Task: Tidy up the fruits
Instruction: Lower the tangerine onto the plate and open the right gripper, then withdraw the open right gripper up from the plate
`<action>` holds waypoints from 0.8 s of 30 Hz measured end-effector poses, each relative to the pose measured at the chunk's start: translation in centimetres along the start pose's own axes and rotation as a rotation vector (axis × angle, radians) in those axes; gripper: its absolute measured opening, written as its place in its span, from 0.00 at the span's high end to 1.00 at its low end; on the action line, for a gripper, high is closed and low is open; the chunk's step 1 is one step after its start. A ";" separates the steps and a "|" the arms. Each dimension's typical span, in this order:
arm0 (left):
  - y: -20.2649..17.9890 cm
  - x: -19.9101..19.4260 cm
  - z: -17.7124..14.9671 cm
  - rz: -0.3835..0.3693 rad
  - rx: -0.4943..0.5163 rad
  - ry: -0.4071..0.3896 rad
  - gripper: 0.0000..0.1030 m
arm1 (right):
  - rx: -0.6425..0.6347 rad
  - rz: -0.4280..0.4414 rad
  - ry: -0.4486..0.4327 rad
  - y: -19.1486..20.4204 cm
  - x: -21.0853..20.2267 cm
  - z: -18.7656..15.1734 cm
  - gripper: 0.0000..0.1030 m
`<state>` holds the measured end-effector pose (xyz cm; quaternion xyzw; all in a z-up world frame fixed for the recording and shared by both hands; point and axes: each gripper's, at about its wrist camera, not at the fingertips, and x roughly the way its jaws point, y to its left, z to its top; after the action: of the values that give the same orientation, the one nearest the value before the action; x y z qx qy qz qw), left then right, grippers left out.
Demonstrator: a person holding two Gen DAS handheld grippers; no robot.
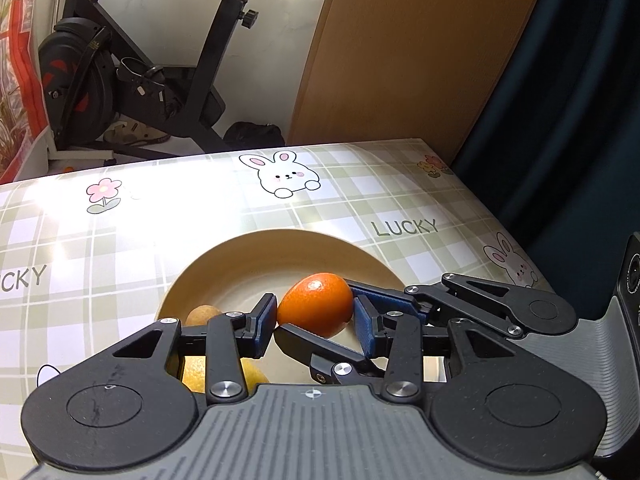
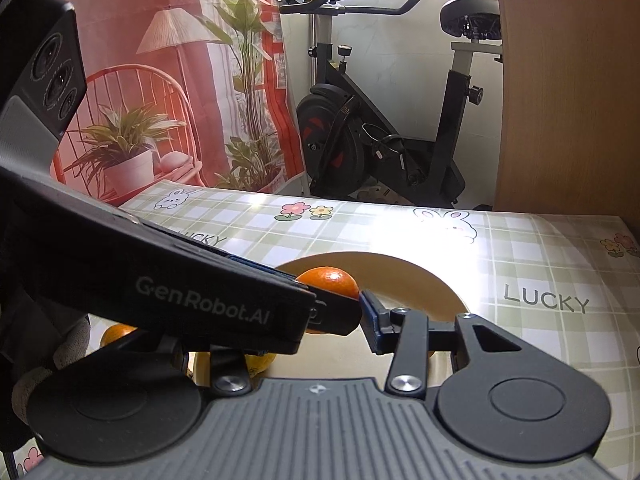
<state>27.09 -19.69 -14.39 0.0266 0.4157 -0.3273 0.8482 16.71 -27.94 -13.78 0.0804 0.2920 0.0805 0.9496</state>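
Observation:
An orange (image 1: 316, 304) hangs just above a tan bowl (image 1: 224, 268) on the checked tablecloth. The pads of my left gripper (image 1: 316, 320) press on its left and right sides. Reaching in from the right, the right gripper's fingers (image 1: 312, 344) clamp the same orange from below and behind. In the right wrist view the orange (image 2: 330, 280) shows past the left gripper's finger (image 2: 332, 312), which hides the left finger of my right gripper (image 2: 320, 320). The bowl (image 2: 420, 276) lies beneath.
A brownish fruit (image 1: 204, 314) and yellow fruit (image 1: 192, 376) lie by the bowl's near left, partly hidden. Another orange (image 2: 116, 332) sits further left. A gloved hand (image 2: 60, 344) holds the left gripper. Beyond the table's far edge stand an exercise bike (image 1: 120, 80) and a wooden panel (image 1: 400, 60).

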 end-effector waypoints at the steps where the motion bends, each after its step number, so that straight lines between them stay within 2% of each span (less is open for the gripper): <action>1: 0.1 0.3 0.1 0.001 -0.001 0.001 0.58 | 0.006 -0.002 0.005 -0.2 0.4 0.1 0.56; 12: 0.5 1.9 0.6 0.009 -0.025 0.018 0.59 | 0.027 -0.072 0.070 -1.5 3.1 0.9 0.57; 18: 0.4 -0.4 0.3 -0.024 -0.012 -0.018 0.57 | 0.034 -0.087 0.062 -1.1 2.1 1.1 0.56; 24: 0.7 -3.9 0.0 -0.012 -0.016 -0.080 0.57 | 0.046 -0.077 0.017 0.2 -0.4 1.3 0.56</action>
<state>25.75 -17.04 -11.72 0.0042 0.3840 -0.3297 0.8624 17.16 -27.95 -12.46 0.0901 0.3048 0.0379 0.9474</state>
